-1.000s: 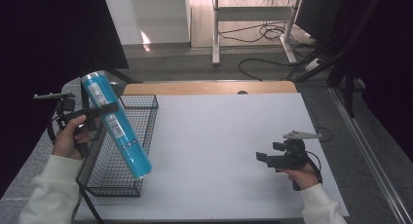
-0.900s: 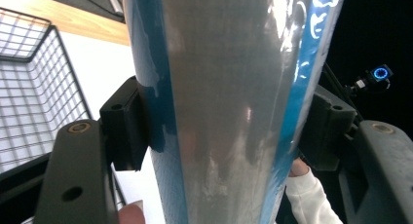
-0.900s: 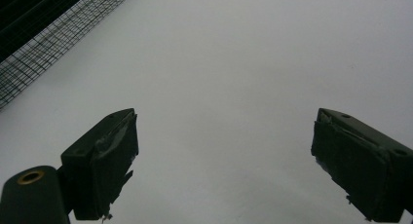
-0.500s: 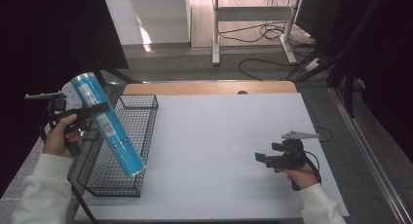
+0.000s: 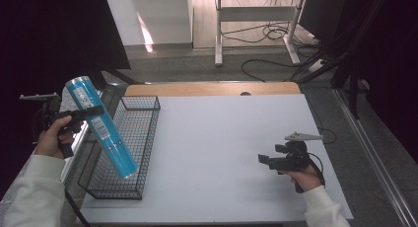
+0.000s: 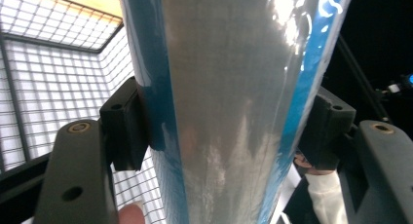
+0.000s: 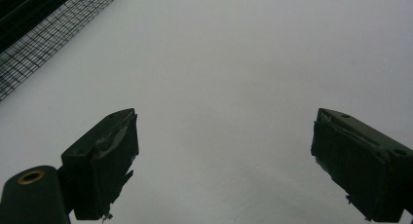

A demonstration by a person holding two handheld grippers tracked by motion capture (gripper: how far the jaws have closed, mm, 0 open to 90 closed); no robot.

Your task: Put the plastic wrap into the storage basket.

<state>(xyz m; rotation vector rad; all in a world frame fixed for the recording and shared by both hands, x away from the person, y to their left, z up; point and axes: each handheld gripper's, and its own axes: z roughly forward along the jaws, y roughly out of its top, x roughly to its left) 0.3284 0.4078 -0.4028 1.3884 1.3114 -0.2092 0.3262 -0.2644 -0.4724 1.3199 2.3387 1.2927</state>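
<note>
A long blue tube [image 5: 101,126] with a white label hangs tilted over the black wire basket [image 5: 143,153], its lower end inside the basket's near part. My left gripper [image 5: 91,111] is shut on its upper half at the table's left edge. In the left gripper view the tube [image 6: 229,107] stands between both pads [image 6: 127,124], which press on its sides. My right gripper [image 5: 263,160] rests low over the white table [image 5: 222,138] at the front right, jaws wide apart; in the right gripper view its fingertips [image 7: 117,160] have nothing between them.
The wire basket [image 7: 44,39] stands at the table's left side. A wooden strip [image 5: 212,89] edges the far side of the table. Cables and a metal stand [image 5: 256,34] lie on the floor beyond. Dark space borders the left.
My left gripper has carried the blue tube leftward and a little lower, so its lower end has shifted toward the basket's left wall. The right gripper has stayed in place.
</note>
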